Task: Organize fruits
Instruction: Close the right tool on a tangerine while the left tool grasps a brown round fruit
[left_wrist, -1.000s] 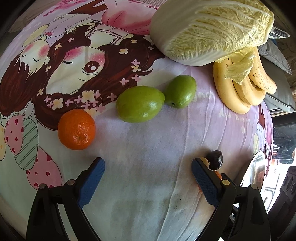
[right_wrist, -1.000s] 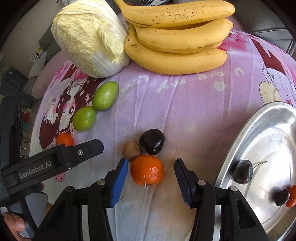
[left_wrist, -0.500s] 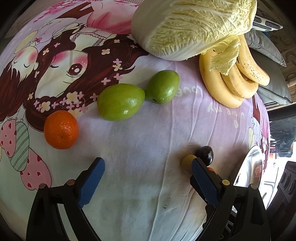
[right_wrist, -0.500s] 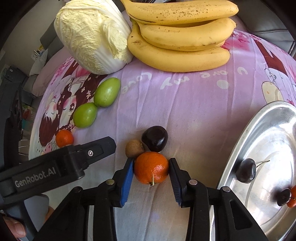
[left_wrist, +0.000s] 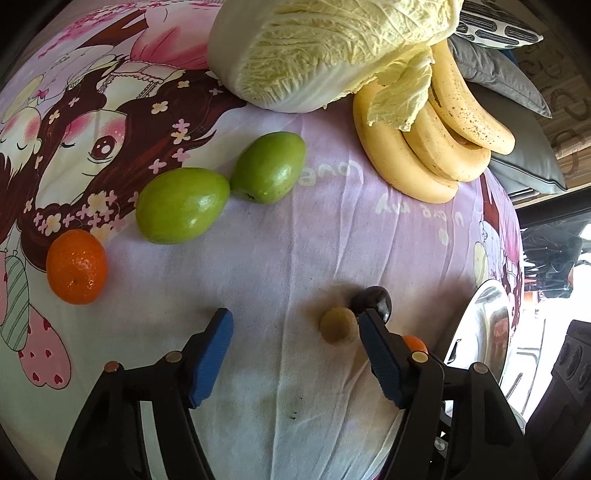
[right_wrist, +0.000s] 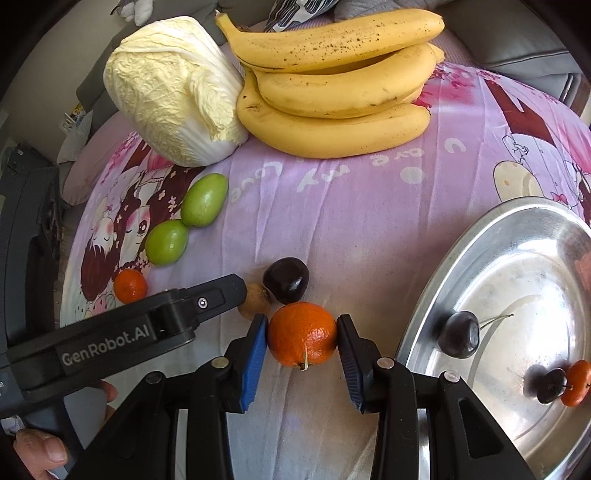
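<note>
Clamping the mandarin (right_wrist: 301, 334), the right tool (right_wrist: 301, 341) grips; left tool (left_wrist: 295, 354) narrows on nothing

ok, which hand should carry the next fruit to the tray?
Right. The right gripper is clamped on the orange, beside the metal tray. The left gripper, closing, holds nothing.

Right gripper (right_wrist: 301, 334) clamping tangerine (right_wrist: 301, 332), apparently on cloth (right_wrist: 369, 221), steel tray (right_wrist: 517, 236) beside

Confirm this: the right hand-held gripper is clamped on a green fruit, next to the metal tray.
Not quite. The right hand-held gripper is clamped on an orange, not a green fruit; it is indeed next to the metal tray. The right wrist view shows it.
</note>
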